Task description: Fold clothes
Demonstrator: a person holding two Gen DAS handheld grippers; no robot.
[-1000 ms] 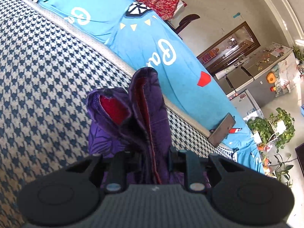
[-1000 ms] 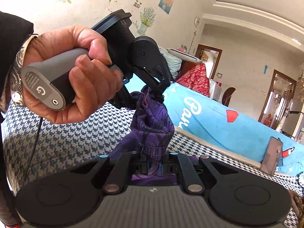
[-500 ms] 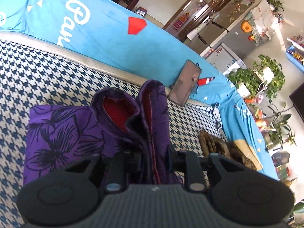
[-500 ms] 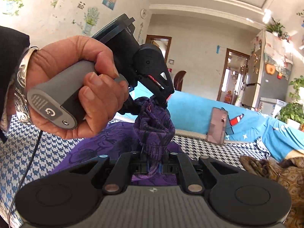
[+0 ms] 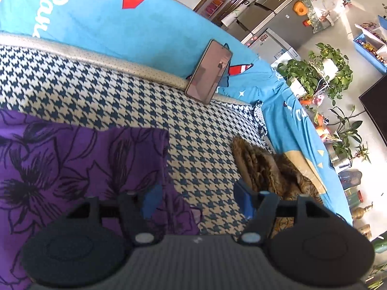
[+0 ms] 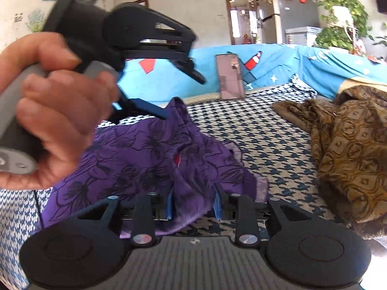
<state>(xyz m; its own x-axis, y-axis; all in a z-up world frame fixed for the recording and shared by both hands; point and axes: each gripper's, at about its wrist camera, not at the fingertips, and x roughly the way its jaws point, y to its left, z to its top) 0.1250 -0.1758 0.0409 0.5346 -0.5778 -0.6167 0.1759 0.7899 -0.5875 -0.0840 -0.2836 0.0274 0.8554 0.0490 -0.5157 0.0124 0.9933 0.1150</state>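
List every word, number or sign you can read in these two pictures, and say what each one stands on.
"Pau": white letters, cut off by the picture edge, on the blue cover.
Blue cover near the plants: white letters, too warped to read.
Phone screen: blurred.
Fridge labels: too small.

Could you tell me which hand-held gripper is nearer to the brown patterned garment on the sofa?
Left. The left hand-held gripper, jaws opening and empty, has one finger beside the brown garment. The right hand-held gripper, jaws opening around the purple garment, is apart from it.
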